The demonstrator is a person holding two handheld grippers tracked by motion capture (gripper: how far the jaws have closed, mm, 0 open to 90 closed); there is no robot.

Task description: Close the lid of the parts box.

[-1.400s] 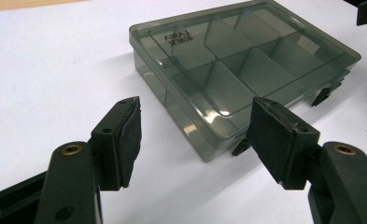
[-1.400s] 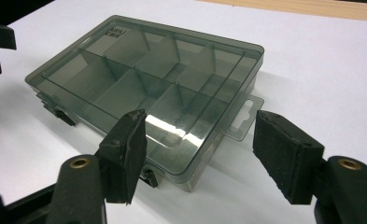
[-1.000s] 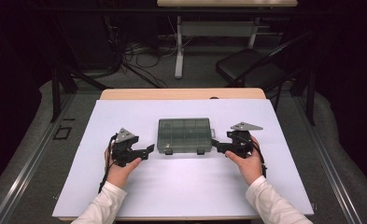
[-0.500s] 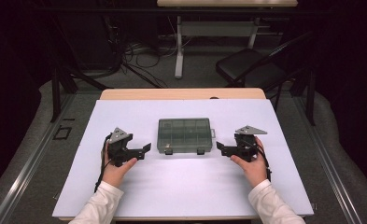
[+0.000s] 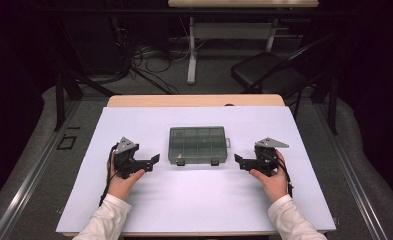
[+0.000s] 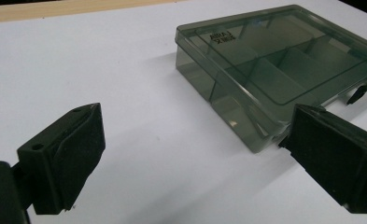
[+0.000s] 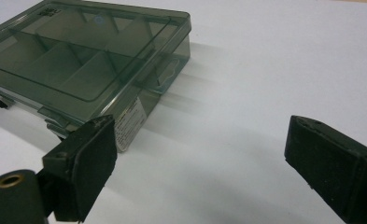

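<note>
here, the left gripper (image 5: 153,161) and the right gripper (image 5: 238,160) are shown held low over the white mat (image 5: 134,125), one at each side of the compartment box (image 5: 197,144), with their jaws pointed inward at it. both pairs of jaws have just been opening and now stand wide apart with nothing between them, as is seen in the left gripper view (image 6: 190,163) and the right gripper view (image 7: 200,168); neither pad is in contact with the box. the symmetrical placement is judged to suit a two-handed approach to the box from its short ends. the box is seen lying flat near the middle of the mat, lid closed, its two latches (image 5: 215,162) on the edge facing the person and a small tab (image 5: 228,142) on its right end. its inner dividers are visible through the tinted lid; whether anything is stored inside cannot be told. no obstacle is found between either gripper and the box. beyond the mat, the wooden table edge (image 5: 194,100) is seen, and farther off, on the floor, a tangle of cables (image 5: 149,57), a table leg (image 5: 191,50) and a dark chair (image 5: 269,72), all well apart from the work.
</note>
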